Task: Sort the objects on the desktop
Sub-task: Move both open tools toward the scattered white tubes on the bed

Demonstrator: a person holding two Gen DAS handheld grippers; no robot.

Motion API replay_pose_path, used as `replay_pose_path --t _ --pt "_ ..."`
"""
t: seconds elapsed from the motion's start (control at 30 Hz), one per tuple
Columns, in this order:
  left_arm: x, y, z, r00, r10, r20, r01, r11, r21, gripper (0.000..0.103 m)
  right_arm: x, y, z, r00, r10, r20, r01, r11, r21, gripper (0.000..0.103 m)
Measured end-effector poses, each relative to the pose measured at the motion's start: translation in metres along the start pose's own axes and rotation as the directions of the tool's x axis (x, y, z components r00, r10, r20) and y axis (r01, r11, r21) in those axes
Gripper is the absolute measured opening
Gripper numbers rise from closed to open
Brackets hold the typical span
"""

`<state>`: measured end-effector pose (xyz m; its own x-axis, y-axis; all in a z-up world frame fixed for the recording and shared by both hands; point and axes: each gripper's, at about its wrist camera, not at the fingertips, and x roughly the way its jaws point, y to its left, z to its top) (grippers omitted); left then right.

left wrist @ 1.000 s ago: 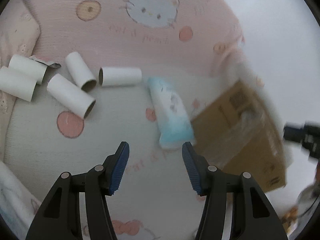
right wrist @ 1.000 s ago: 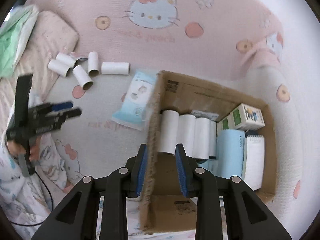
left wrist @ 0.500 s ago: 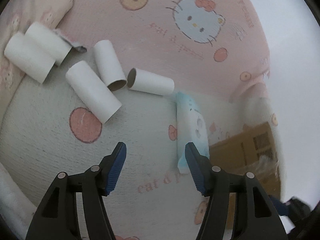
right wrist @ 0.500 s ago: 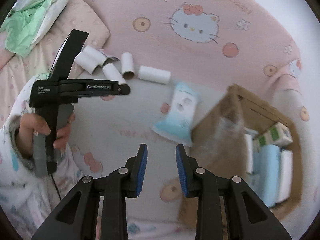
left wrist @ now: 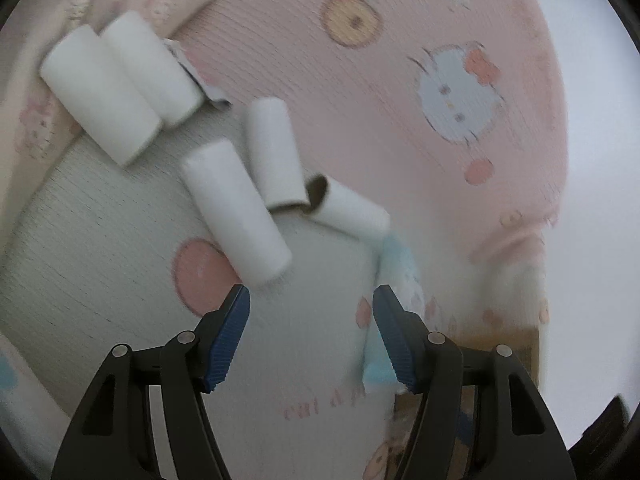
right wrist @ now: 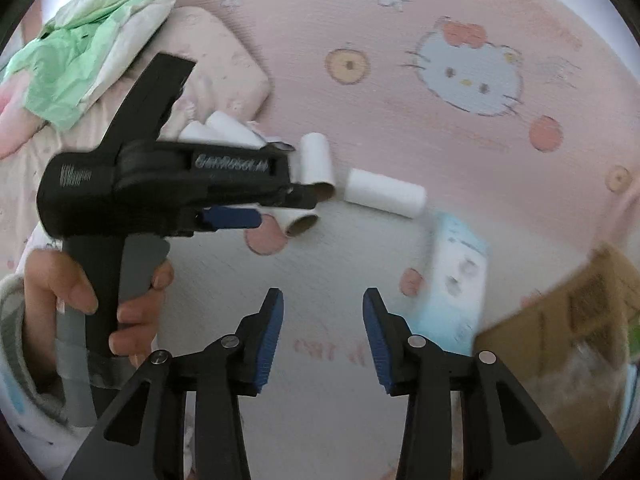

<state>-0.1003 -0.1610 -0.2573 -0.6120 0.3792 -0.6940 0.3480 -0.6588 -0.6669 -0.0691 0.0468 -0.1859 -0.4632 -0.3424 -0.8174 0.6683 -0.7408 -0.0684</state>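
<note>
Several white cardboard tubes lie on the pink and white cartoon blanket. The nearest tube (left wrist: 236, 212) lies just beyond my left gripper (left wrist: 311, 296), which is open and empty. Two more tubes (left wrist: 274, 152) (left wrist: 352, 208) lie behind it, and a pair (left wrist: 100, 96) lies at the upper left. A light blue tissue pack (left wrist: 400, 276) (right wrist: 456, 276) lies to the right, partly behind a finger. My right gripper (right wrist: 323, 296) hovers over bare blanket, its jaws opening with nothing between them. In the right wrist view a hand (right wrist: 80, 292) holds the left gripper (right wrist: 280, 206) over the tubes (right wrist: 318, 160) (right wrist: 384, 194).
A brown cardboard box (right wrist: 560, 320) (left wrist: 500, 336) stands at the right, blurred. A green and white cloth (right wrist: 88, 40) and a pink pillow (right wrist: 216, 68) lie at the upper left. The blanket's far edge meets a white wall.
The right gripper swung left off the box to the blanket and its jaws widened. The left gripper rolled and closed in on the tubes, which now look larger.
</note>
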Motion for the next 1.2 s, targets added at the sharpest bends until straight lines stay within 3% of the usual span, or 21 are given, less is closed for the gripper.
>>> replay_pose_path --t 0.2,0.3,0.37,0.4,0.47,0.57,0.7,0.77,0.83,0.87,0.9,1.0,1.07,1.2 --pt "-0.012 0.009 0.034 0.999 -0.029 0.014 0.029 0.998 -0.054 0.068 0.028 0.006 0.025 0.999 0.046 -0.014 -0.046 0.999 -0.012 0.038" --pt "-0.033 0.004 0.050 0.993 0.036 0.110 -0.037 0.999 0.004 0.068 0.040 0.013 0.041 0.997 0.077 -0.008 -0.077 0.997 -0.021 0.039" --pt "-0.048 0.002 0.061 0.974 0.096 0.203 -0.106 0.994 0.039 0.068 0.051 0.021 0.055 0.994 0.111 -0.004 -0.111 0.993 -0.029 0.042" --pt "-0.054 0.003 0.066 0.966 0.114 0.234 -0.128 0.991 0.047 0.068 0.056 0.024 0.061 0.993 0.122 -0.001 -0.122 0.992 -0.031 0.050" --pt "-0.060 0.008 0.075 0.967 0.088 0.239 -0.107 0.992 0.070 0.068 0.066 0.031 0.073 0.990 0.142 0.016 -0.141 0.990 -0.028 0.058" --pt "-0.068 0.018 0.079 0.961 0.069 0.269 -0.086 0.995 0.053 0.068 0.083 0.039 0.092 0.978 0.204 0.035 -0.204 0.979 0.002 0.060" --pt "-0.072 0.022 0.081 0.956 0.065 0.285 -0.076 0.997 0.029 0.068 0.105 0.053 0.113 0.977 0.213 0.004 -0.213 0.977 0.018 0.060" --pt "-0.077 0.018 0.080 0.945 0.102 0.310 -0.122 0.992 0.044 0.067 0.113 0.062 0.117 0.975 0.223 -0.001 -0.223 0.975 -0.011 0.060" --pt "-0.087 0.021 0.080 0.915 0.179 0.360 -0.205 0.978 0.035 0.067 0.120 0.069 0.120 0.972 0.236 -0.011 -0.236 0.971 -0.032 0.061" --pt "-0.091 0.024 0.080 0.900 0.198 0.389 -0.222 0.975 0.017 0.065 0.124 0.072 0.120 0.967 0.253 -0.011 -0.253 0.967 -0.034 0.061" --pt "-0.095 0.031 0.081 0.894 0.189 0.405 -0.200 0.980 -0.015 0.064 0.129 0.075 0.120 0.966 0.257 -0.018 -0.257 0.966 -0.036 0.061" --pt "-0.096 0.052 0.085 0.912 0.144 0.384 -0.110 0.988 -0.107 0.055 0.143 0.081 0.117 0.968 0.249 -0.039 -0.251 0.967 -0.034 0.061" --pt "-0.093 0.062 0.086 0.922 0.165 0.351 -0.115 0.981 -0.157 0.044 0.151 0.083 0.115 0.960 0.277 -0.045 -0.277 0.961 0.000 0.061" --pt "-0.088 0.074 0.088 0.938 0.154 0.312 -0.091 0.974 -0.209 0.042 0.161 0.085 0.115 0.944 0.327 -0.041 -0.325 0.945 0.048 0.061"
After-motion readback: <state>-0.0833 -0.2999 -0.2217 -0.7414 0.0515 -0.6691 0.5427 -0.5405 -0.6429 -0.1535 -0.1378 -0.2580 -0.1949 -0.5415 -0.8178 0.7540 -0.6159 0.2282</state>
